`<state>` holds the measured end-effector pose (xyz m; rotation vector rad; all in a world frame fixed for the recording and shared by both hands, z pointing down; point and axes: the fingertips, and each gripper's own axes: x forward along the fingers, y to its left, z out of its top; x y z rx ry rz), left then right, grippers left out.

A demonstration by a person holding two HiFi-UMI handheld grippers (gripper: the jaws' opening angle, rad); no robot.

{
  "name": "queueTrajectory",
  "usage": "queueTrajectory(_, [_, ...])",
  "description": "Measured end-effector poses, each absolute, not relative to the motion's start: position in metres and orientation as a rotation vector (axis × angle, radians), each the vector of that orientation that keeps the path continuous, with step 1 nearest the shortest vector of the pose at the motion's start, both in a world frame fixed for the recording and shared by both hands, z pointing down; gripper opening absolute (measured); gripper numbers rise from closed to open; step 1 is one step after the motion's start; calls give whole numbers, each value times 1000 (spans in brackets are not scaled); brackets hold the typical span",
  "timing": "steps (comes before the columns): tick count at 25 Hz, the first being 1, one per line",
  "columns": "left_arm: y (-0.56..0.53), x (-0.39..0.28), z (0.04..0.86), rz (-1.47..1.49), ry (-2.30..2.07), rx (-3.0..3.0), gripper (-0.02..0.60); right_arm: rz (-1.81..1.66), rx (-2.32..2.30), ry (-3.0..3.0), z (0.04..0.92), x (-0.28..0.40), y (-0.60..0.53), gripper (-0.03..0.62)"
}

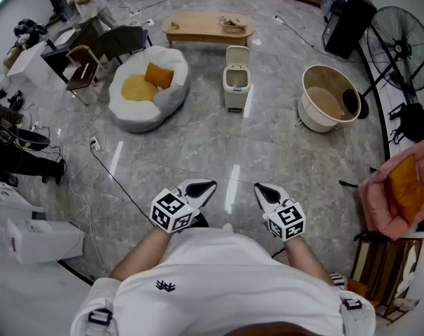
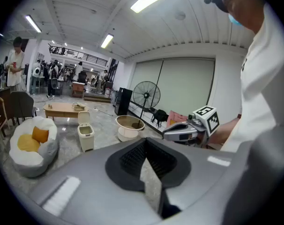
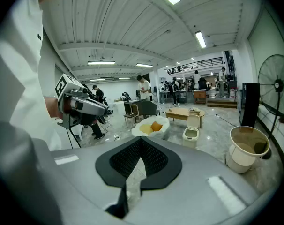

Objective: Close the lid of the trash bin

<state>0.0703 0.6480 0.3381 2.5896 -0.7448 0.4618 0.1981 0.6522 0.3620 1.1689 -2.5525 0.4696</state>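
The cream trash bin [image 1: 236, 80] stands on the marble floor far ahead of me, its lid tilted up and open. It also shows small in the left gripper view as the trash bin [image 2: 85, 136] and in the right gripper view as the trash bin [image 3: 190, 133]. My left gripper [image 1: 202, 188] and right gripper [image 1: 265, 192] are held close to my body, well short of the bin. Each has its jaws together with nothing between them, as seen at the left gripper [image 2: 144, 142] and the right gripper [image 3: 141, 141].
A white beanbag [image 1: 147, 86] with yellow cushions lies left of the bin. A low wooden table [image 1: 205, 26] stands behind it, and a round tub [image 1: 327, 96] and a floor fan [image 1: 401, 37] to its right. A cable [image 1: 107, 170] crosses the floor on the left.
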Motion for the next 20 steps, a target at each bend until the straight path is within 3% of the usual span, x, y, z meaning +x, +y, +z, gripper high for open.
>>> queueTrajectory(20, [387,29,329,345,-571,2702,55,437,1273,-2431,355,143,406,5])
